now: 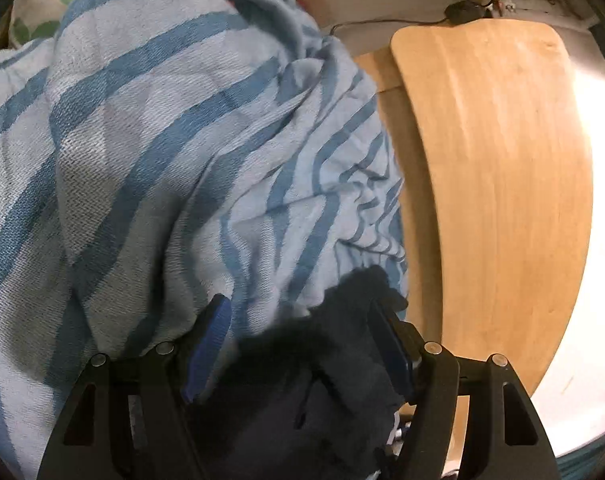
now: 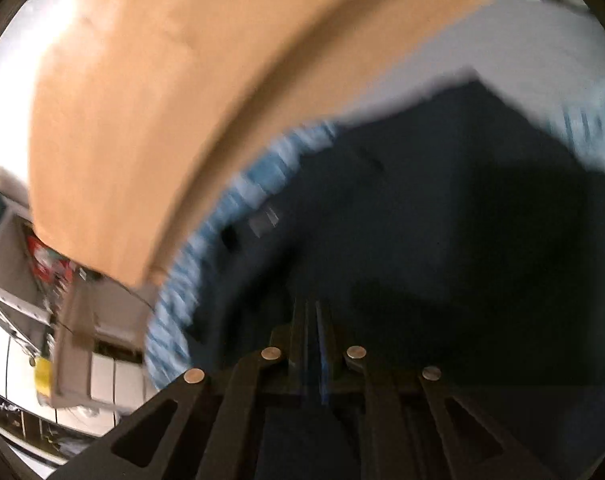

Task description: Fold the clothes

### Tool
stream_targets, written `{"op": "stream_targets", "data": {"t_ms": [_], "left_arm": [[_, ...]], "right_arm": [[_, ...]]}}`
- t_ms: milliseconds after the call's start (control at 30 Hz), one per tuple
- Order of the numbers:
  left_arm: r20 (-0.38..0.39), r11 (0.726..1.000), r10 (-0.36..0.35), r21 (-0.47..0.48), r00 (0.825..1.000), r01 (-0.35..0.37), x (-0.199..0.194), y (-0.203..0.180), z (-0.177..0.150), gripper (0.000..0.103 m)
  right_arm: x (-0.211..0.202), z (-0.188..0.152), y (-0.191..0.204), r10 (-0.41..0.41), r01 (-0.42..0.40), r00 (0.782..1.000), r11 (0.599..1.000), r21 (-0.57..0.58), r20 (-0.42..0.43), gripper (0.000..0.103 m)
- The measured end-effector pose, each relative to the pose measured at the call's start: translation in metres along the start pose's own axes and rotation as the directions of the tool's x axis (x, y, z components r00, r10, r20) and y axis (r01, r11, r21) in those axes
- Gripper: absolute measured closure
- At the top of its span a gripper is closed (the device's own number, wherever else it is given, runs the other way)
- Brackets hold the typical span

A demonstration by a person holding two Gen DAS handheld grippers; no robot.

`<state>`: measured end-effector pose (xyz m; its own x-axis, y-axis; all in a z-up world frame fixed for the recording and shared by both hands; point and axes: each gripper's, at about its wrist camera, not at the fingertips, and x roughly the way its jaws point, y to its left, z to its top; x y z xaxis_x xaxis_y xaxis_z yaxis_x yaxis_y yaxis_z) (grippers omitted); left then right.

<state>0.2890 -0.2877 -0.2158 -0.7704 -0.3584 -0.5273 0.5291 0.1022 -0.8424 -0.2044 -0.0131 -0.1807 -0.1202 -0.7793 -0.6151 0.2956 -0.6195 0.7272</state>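
Note:
A big cloth with light and dark blue stripes lies crumpled across the left wrist view. A dark navy garment is bunched between the fingers of my left gripper. It rests against the right finger, and striped cloth shows beside the left blue pad, so the jaws stand wide. In the blurred right wrist view the navy garment spreads flat over the striped cloth. My right gripper has its fingers nearly together, with the tips sunk in the dark fabric.
A curved light wooden board lies right of the cloth and also arcs across the right wrist view. A black cable and adapter sit behind it. White surface lies further right. Cluttered shelving sits low on the left.

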Motion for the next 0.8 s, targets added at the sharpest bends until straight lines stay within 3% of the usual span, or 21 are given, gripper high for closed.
{"op": "stream_targets", "data": {"t_ms": [33, 67, 100, 200, 267, 400, 467, 533, 567, 633, 667, 733, 800], "left_arm": [[-0.012, 1.0, -0.015, 0.005, 1.0, 0.015, -0.001, -0.002, 0.0, 0.032], [-0.018, 0.999, -0.03, 0.013, 0.999, 0.03, -0.002, -0.005, -0.001, 0.032], [-0.033, 0.998, -0.05, 0.021, 0.998, 0.051, -0.002, -0.009, -0.002, 0.032], [-0.093, 0.994, -0.108, 0.013, 0.99, 0.11, 0.002, -0.022, -0.005, 0.032], [-0.134, 0.995, -0.094, 0.007, 0.987, 0.095, 0.016, -0.03, -0.013, 0.032], [-0.204, 1.0, -0.012, 0.003, 0.979, 0.013, 0.044, -0.037, -0.02, 0.032], [-0.213, 1.0, 0.028, 0.008, 0.977, -0.027, 0.051, -0.038, -0.02, 0.032], [-0.22, 0.998, 0.068, 0.02, 0.973, -0.065, 0.056, -0.039, -0.019, 0.032], [-0.222, 0.997, 0.075, 0.023, 0.972, -0.072, 0.06, -0.04, -0.019, 0.032], [-0.223, 0.998, 0.063, 0.014, 0.973, -0.062, 0.073, -0.043, -0.015, 0.032], [-0.225, 0.999, 0.053, 0.009, 0.973, -0.053, 0.078, -0.045, -0.013, 0.032], [-0.226, 1.0, 0.009, -0.005, 0.974, -0.01, 0.083, -0.048, -0.009, 0.032], [-0.223, 0.999, -0.029, -0.022, 0.974, 0.024, 0.087, -0.052, -0.008, 0.032]], "right_arm": [[0.003, -0.003, -0.004, -0.007, 0.007, 1.0, 1.0, 0.012, -0.017, 0.081], [0.001, -0.001, -0.003, 0.008, -0.008, 1.0, 1.0, 0.027, -0.007, 0.062], [-0.001, 0.001, -0.002, 0.022, -0.022, 1.0, 0.999, 0.041, 0.003, 0.055], [-0.004, 0.022, 0.012, 0.046, -0.048, 0.999, 0.997, 0.061, 0.023, 0.052], [0.003, 0.038, 0.024, 0.032, -0.032, 0.999, 0.996, 0.083, 0.013, 0.042], [0.034, 0.072, 0.049, -0.084, 0.09, 0.995, 0.987, 0.132, -0.049, 0.038], [0.052, 0.086, 0.053, -0.184, 0.197, 0.979, 0.966, 0.17, -0.089, 0.032], [0.07, 0.095, 0.052, -0.276, 0.293, 0.955, 0.935, 0.199, -0.108, 0.038], [0.078, 0.098, 0.049, -0.302, 0.32, 0.946, 0.925, 0.204, -0.114, 0.059], [0.086, 0.097, 0.043, -0.285, 0.305, 0.95, 0.935, 0.179, -0.131, 0.087], [0.085, 0.093, 0.044, -0.267, 0.286, 0.955, 0.945, 0.157, -0.13, 0.096], [0.076, 0.086, 0.054, -0.231, 0.239, 0.967, 0.968, 0.075, -0.105, 0.096], [0.06, 0.084, 0.072, -0.138, 0.138, 0.989, 0.99, 0.01, -0.058, 0.097]]}}
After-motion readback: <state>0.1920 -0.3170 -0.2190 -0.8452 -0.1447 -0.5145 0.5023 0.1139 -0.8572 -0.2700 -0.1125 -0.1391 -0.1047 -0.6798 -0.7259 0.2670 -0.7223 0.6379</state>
